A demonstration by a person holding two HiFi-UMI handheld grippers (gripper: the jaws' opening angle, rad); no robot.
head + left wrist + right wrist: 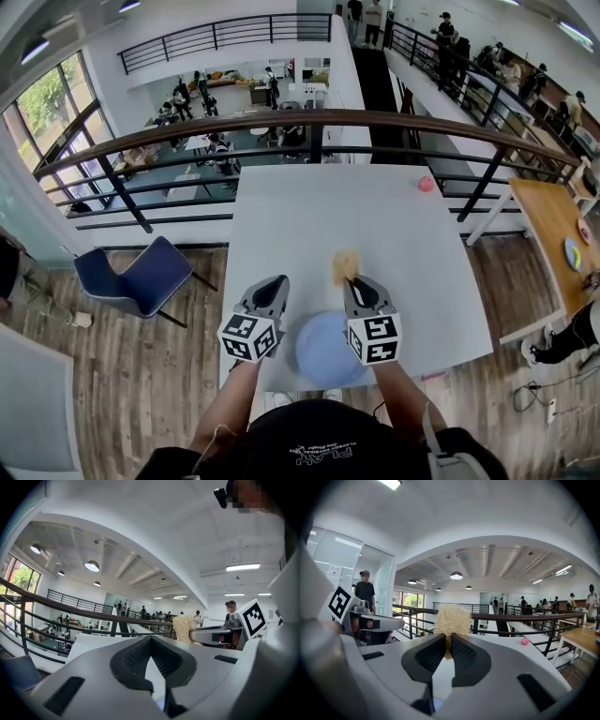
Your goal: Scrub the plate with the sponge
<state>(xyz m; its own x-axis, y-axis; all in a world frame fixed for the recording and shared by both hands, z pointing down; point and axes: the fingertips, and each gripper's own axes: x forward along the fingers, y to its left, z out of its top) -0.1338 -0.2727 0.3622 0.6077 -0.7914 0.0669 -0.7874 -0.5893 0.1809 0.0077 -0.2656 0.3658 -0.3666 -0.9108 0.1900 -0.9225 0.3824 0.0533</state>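
Note:
A round light-blue plate [323,352] lies on the white table [300,225] near its front edge, between my two grippers. My right gripper [352,282] is shut on a tan fibrous sponge [345,265], which sticks out past its tips beyond the plate's far rim. In the right gripper view the sponge [452,620] stands upright, pinched between the dark pads [431,653]. My left gripper [274,282] hovers left of the plate, tips together with nothing in them. The left gripper view shows the sponge [184,627] off to the right.
A small pink ball [427,184] rests near the table's far right corner. A metal railing [309,117] runs just behind the table, over an open atrium. A blue chair [141,277] stands at the left and a wooden table [553,220] at the right.

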